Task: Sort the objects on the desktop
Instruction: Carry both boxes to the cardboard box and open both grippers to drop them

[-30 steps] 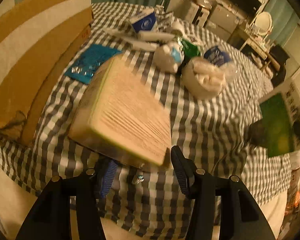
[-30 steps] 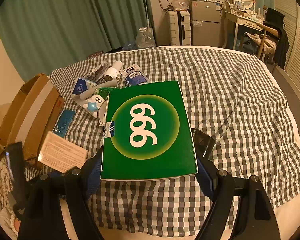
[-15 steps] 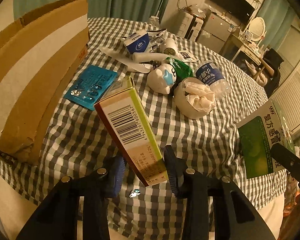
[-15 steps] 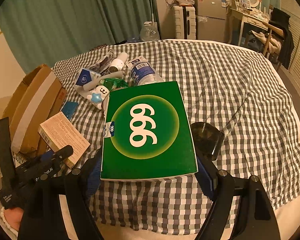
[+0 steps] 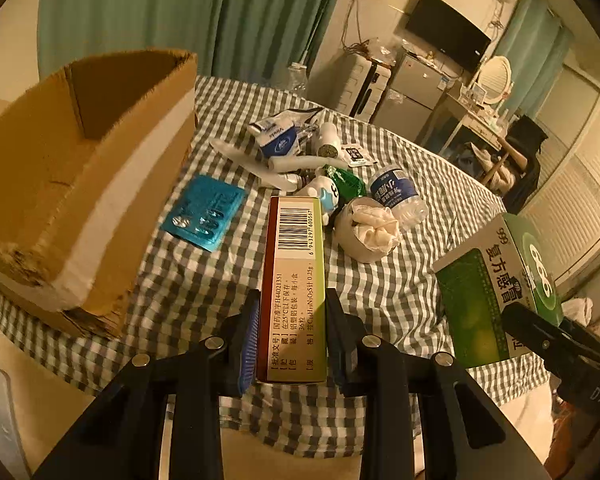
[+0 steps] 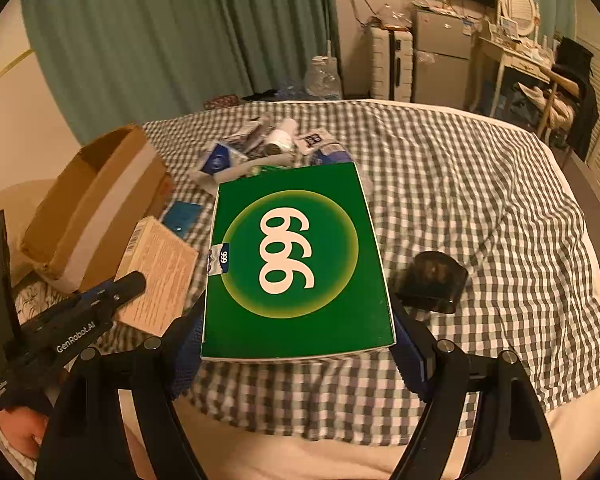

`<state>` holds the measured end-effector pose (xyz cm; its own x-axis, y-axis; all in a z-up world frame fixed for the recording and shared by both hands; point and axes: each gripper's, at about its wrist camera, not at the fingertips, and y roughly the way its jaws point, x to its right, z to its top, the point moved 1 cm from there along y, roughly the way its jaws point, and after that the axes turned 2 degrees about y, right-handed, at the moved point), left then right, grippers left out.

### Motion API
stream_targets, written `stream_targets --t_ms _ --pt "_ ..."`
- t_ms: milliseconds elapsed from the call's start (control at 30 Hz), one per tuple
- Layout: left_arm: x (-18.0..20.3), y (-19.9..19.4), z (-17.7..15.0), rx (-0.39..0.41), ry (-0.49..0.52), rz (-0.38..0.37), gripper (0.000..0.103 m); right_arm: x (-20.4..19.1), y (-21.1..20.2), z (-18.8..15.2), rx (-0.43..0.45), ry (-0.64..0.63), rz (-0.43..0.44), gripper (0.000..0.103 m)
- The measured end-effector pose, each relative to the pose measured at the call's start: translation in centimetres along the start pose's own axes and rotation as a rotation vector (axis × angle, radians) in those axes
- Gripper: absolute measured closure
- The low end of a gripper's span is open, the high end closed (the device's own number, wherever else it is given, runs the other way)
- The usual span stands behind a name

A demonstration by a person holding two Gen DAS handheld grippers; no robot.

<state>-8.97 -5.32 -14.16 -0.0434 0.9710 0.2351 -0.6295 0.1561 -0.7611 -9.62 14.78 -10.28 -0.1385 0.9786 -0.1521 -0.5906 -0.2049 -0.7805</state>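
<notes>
A checked grey-and-white cloth (image 5: 380, 280) covers the surface, which looks like a bed rather than a bench, though its edges are too distorted to be sure. At far left stands an open cardboard box (image 5: 80, 184), its torn flap rising beside a teal blister pack (image 5: 204, 216) that lies flat on the cloth just to its right. At centre, the left gripper (image 5: 290, 336) has just been closing and now pinches a tan medicine box (image 5: 294, 280) by its narrow sides, barcode face up, lifted clear of the cloth. Beyond it sits a cluster of clutter: a blue-and-white pouch (image 5: 278, 140), a white tube (image 5: 296, 162), a small white toy figure (image 5: 320, 196), a green wrapper (image 5: 346, 182), a crushed water bottle (image 5: 396, 196) and a wad of tissue in a paper cup (image 5: 370, 230). At right, the right gripper (image 6: 296, 344) clamps a green box marked 999 (image 6: 296, 260) across its width, held above the cloth. The right wrist view alone shows a dark glass jar (image 6: 432, 284) standing on the cloth to the right of the green box, and that box hides much of the clutter there. The left wrist view alone shows the tan box's printed side and the green box's end panel.
</notes>
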Motion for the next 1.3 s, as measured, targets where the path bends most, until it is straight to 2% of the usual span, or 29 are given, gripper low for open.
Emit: stream_targets --t_ms 200,467,733,833,1100,1200,1300 --pt "-1.2 -2.6 0.7 0.04 -0.023 -0.006 0.073 -2.5 -1.2 0.3 0.015 -0.022 0.029 0.024" --pt "-2.9 -7.9 5.0 0.177 0.007 -0.001 0.073 -8.0 -3.6 2.9 0.08 -0.108 0.075 0.024" --pt "-6.5 -11.6 8.7 0.254 0.049 0.065 0.073 -14.9 -4.5 5.7 0.138 -0.193 0.153 0.024" --pt "-8.9 -12.3 9.5 0.258 0.021 0.086 0.073 -17.6 -3.9 6.9 0.138 -0.227 0.201 0.024" --pt "-15.2 -11.6 10.8 0.232 -0.033 0.215 0.073 -23.4 -0.4 9.7 0.07 -0.231 0.34 0.024" --pt "-17.3 -10.9 10.5 0.213 -0.068 0.248 0.073 -25.3 1.6 10.0 0.02 -0.226 0.378 0.024" --pt "-18.8 -9.8 10.2 0.179 -0.089 0.268 0.073 -27.0 3.0 9.7 0.007 -0.243 0.392 0.021"
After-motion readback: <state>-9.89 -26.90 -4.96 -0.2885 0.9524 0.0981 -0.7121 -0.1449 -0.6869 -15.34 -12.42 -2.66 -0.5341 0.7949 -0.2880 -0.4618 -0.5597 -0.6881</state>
